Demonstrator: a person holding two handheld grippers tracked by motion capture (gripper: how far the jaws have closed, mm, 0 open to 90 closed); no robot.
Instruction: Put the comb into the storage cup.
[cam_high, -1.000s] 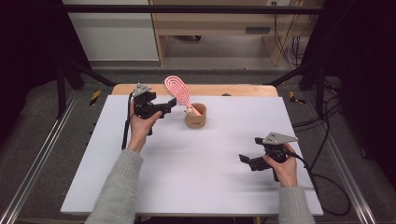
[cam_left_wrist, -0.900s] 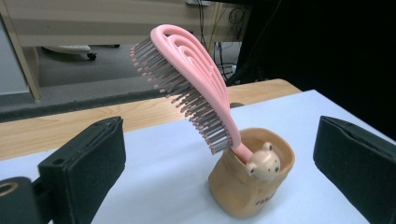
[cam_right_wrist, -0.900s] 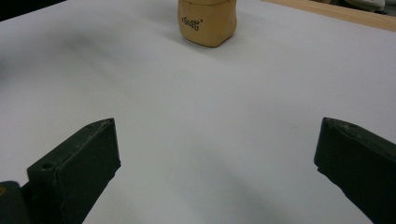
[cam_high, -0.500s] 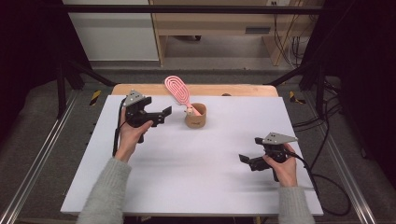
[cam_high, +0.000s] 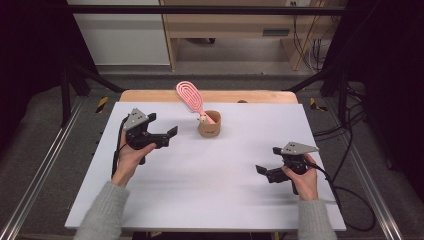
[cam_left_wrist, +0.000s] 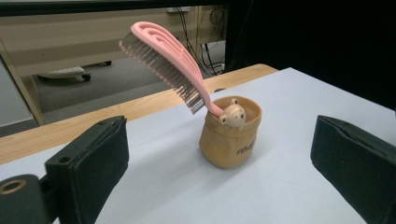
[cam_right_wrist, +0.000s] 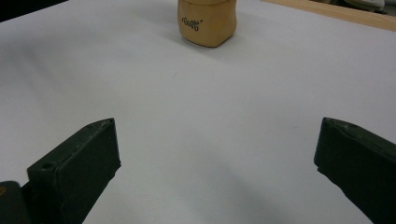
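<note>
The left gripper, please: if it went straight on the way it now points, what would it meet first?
Probably the tan cup holding the pink brush, which sits between the open jaws of the left gripper in its own view.

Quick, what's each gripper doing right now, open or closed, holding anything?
Left gripper: open, holding nothing, jaws spread toward the tan cup with the pink brush.
Right gripper: open, holding nothing, over the white table.
</note>
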